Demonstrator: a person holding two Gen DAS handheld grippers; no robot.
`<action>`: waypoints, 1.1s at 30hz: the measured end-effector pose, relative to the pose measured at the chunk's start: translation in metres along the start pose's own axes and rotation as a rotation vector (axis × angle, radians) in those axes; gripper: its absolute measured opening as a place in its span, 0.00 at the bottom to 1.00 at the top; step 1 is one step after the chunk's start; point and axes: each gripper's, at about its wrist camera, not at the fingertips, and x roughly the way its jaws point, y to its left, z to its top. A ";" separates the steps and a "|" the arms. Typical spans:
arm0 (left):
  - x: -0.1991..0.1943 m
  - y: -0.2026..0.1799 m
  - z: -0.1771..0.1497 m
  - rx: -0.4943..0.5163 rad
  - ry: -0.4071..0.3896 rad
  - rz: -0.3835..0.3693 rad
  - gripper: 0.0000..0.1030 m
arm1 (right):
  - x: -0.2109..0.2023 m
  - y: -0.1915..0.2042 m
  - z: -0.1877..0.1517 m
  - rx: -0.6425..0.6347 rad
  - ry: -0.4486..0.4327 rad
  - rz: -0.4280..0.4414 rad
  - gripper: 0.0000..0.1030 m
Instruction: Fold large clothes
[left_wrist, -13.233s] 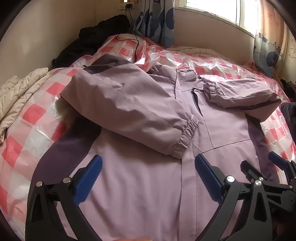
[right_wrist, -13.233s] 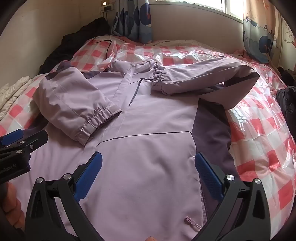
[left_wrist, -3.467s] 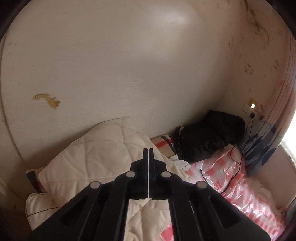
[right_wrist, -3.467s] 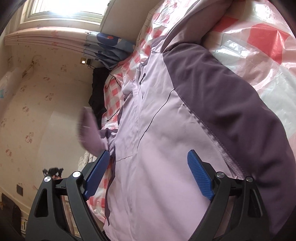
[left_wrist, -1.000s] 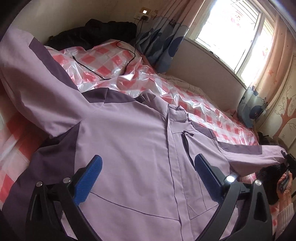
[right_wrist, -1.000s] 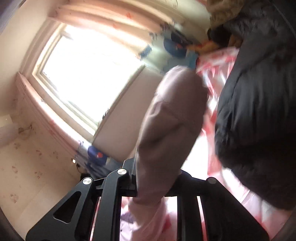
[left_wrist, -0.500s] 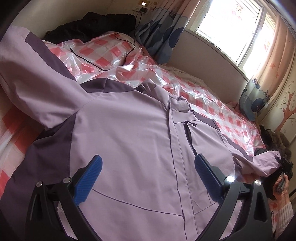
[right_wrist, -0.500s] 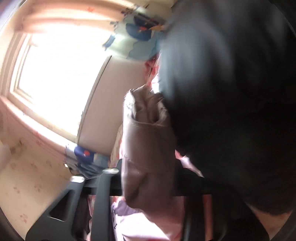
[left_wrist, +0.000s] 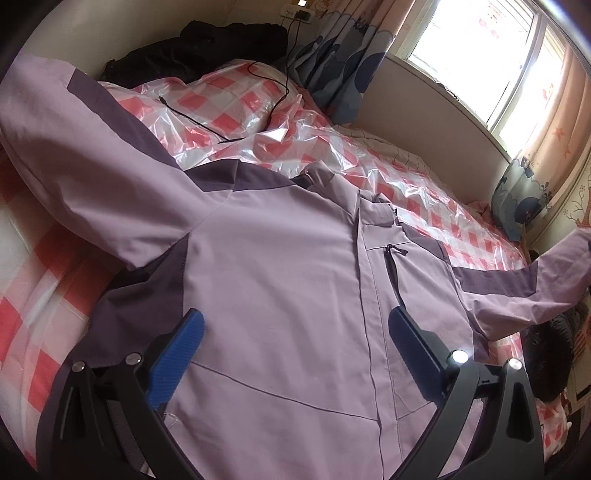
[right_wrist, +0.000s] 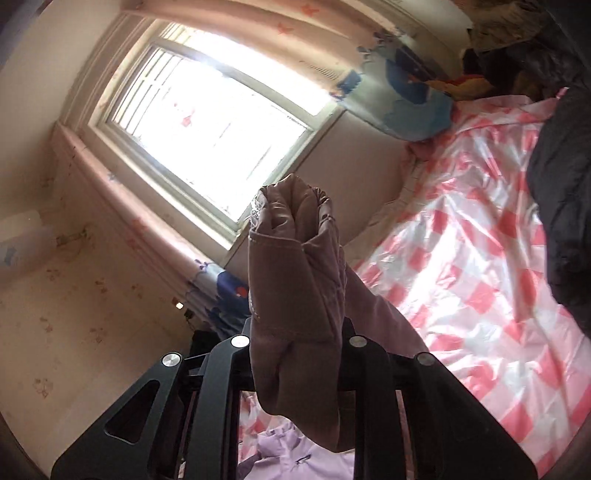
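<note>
My left gripper (left_wrist: 293, 334) hangs with its fingers (left_wrist: 181, 349) spread wide, pinching nothing. The lilac jacket (left_wrist: 280, 280) lies flat on the checked bed cover (left_wrist: 236, 110) just beyond and beneath them. My right gripper (right_wrist: 295, 347) is pressed tight on the jacket's sleeve cuff (right_wrist: 295, 258), which sticks up past my fingertips toward the window (right_wrist: 207, 125).

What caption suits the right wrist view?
Right gripper shut on a lilac jacket sleeve, raised before the window.
</note>
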 end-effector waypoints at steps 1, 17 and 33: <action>-0.003 0.002 0.002 0.000 0.003 -0.005 0.93 | 0.010 0.020 -0.005 -0.019 0.012 0.019 0.18; -0.094 0.097 0.048 -0.058 -0.115 0.072 0.93 | 0.176 0.305 -0.249 -0.272 0.361 0.204 0.18; -0.093 0.123 0.050 -0.144 -0.105 0.086 0.93 | 0.263 0.260 -0.511 -0.303 0.720 0.130 0.18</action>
